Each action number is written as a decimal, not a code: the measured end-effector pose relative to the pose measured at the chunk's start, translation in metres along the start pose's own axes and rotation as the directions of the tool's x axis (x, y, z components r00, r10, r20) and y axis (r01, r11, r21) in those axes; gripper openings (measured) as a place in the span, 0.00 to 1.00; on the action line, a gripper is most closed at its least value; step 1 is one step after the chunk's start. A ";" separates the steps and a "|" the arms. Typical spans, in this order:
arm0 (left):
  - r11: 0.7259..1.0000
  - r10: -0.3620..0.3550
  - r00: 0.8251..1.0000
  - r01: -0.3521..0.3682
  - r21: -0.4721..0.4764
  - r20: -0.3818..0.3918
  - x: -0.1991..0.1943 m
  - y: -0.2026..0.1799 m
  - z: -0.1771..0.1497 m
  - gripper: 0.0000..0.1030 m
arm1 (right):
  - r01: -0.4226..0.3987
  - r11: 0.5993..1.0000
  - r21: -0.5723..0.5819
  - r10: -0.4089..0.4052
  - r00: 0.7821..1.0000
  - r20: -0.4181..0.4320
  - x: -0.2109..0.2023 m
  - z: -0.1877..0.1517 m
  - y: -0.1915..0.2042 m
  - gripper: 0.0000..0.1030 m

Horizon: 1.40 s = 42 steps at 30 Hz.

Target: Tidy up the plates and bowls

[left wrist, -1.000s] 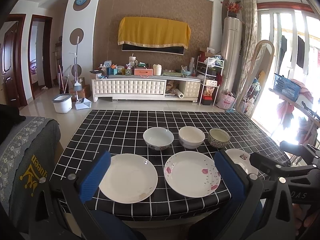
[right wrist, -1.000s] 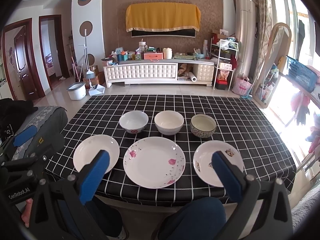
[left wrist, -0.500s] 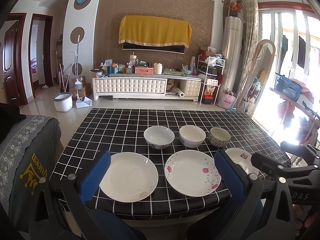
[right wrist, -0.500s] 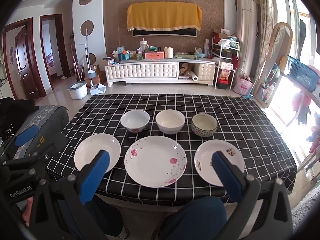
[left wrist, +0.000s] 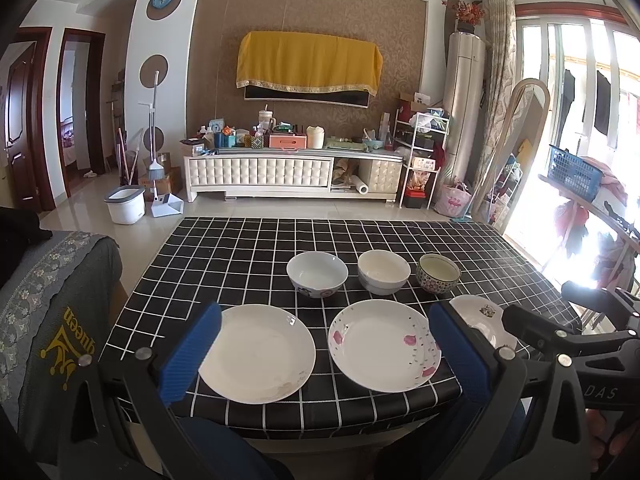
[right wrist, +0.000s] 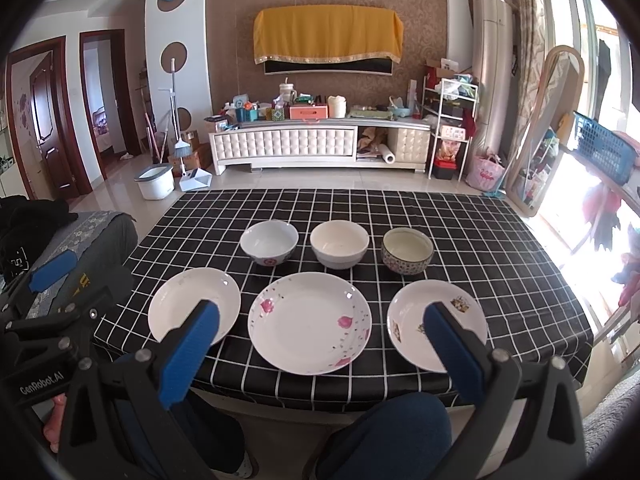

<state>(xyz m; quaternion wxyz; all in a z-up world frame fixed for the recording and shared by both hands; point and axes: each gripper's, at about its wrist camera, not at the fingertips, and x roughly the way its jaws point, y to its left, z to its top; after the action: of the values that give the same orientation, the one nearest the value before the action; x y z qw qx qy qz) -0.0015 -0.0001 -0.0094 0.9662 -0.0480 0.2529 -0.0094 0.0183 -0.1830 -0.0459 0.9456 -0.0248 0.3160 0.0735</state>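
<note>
On the black checked-cloth counter (right wrist: 460, 216), three white ceramic plates (right wrist: 309, 322) line the near edge, three ceramic bowls (right wrist: 339, 243) behind. The left gripper (left wrist: 320, 356) is nearer the plain white plate (left wrist: 256, 354); the right gripper (right wrist: 320, 354) hovers wide apart, both empty.

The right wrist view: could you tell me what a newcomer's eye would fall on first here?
First comes the black grid tablecloth with its two neat rows: three bowls behind, three plates in front. The big pink-flowered plate sits at the centre of the near edge, with the patterned bowl at back right. Both blue-padded grippers, the right gripper and the left gripper, are open and empty.
</note>
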 end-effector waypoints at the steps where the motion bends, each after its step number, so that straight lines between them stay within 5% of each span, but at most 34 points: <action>1: 1.000 -0.001 1.000 0.001 0.000 0.002 0.000 0.000 0.000 1.00 | -0.001 1.000 0.000 0.001 1.000 0.002 -0.001 0.001 0.000 1.00; 12: 0.999 0.032 0.999 -0.032 0.006 0.034 -0.001 0.015 0.018 1.00 | -0.096 0.995 -0.007 0.096 0.995 0.040 0.005 0.021 0.009 1.00; 17: 1.000 0.027 0.999 -0.027 -0.008 -0.019 0.012 0.038 0.031 1.00 | -0.156 0.988 -0.020 0.157 0.986 0.063 0.021 0.037 0.020 1.00; 22: 0.994 0.112 0.990 -0.112 0.010 -0.080 0.039 0.063 0.038 1.00 | -0.209 0.976 -0.067 0.210 0.977 0.016 0.057 0.049 0.043 1.00; 32: 0.980 0.149 0.959 -0.175 -0.090 -0.242 0.094 0.130 0.026 1.00 | -0.329 0.941 -0.077 0.314 0.937 -0.154 0.129 0.051 0.080 1.00; 42: 0.967 0.088 0.895 -0.182 -0.177 -0.438 0.147 0.169 -0.016 1.00 | -0.375 0.923 -0.080 0.332 0.887 -0.322 0.207 0.033 0.110 0.95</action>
<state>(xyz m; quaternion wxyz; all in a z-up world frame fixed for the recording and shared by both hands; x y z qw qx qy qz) 0.1179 0.1602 -0.1116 0.8749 -0.1305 0.4603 0.0750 0.1842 -0.0454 -0.1445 0.8525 -0.0441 0.4500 0.2623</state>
